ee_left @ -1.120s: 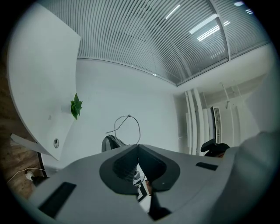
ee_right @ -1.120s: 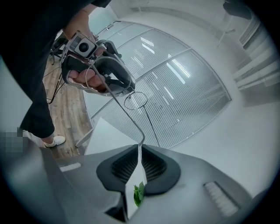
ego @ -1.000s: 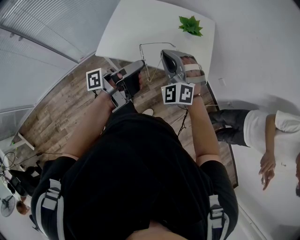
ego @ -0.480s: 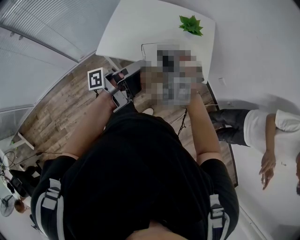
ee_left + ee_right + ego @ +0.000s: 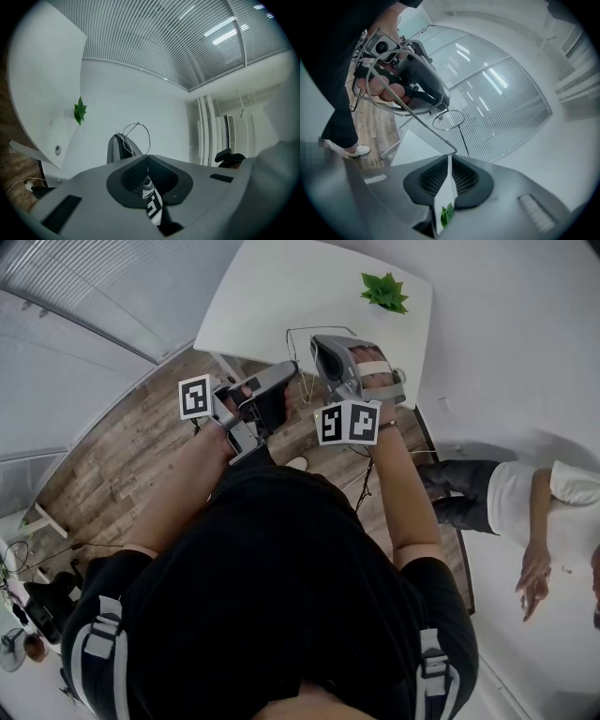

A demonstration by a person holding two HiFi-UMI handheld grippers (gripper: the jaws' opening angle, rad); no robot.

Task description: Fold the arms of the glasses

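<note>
Thin wire-framed glasses (image 5: 302, 381) hang in the air between my two grippers, over the near edge of the white table (image 5: 272, 296). My left gripper (image 5: 289, 371) is shut on the frame. In the left gripper view the wire rises from the closed jaws (image 5: 147, 157) to a lens loop (image 5: 137, 135). My right gripper (image 5: 317, 341) is shut on one long arm of the glasses (image 5: 412, 112). That arm runs slantwise up to the left from its jaws (image 5: 451, 157), past a round lens loop (image 5: 448, 119). The two gripper tips stand close together.
A small green plant (image 5: 382, 292) stands at the table's far side. Wooden floor (image 5: 122, 456) lies left of the table, with slatted blinds (image 5: 84, 287) beyond. A person (image 5: 525, 502) sits low at the right, by the white wall.
My right gripper has shifted slightly left, towards the left gripper, and the glasses moved with it. The left gripper has stayed in place. Both grips are unchanged.
</note>
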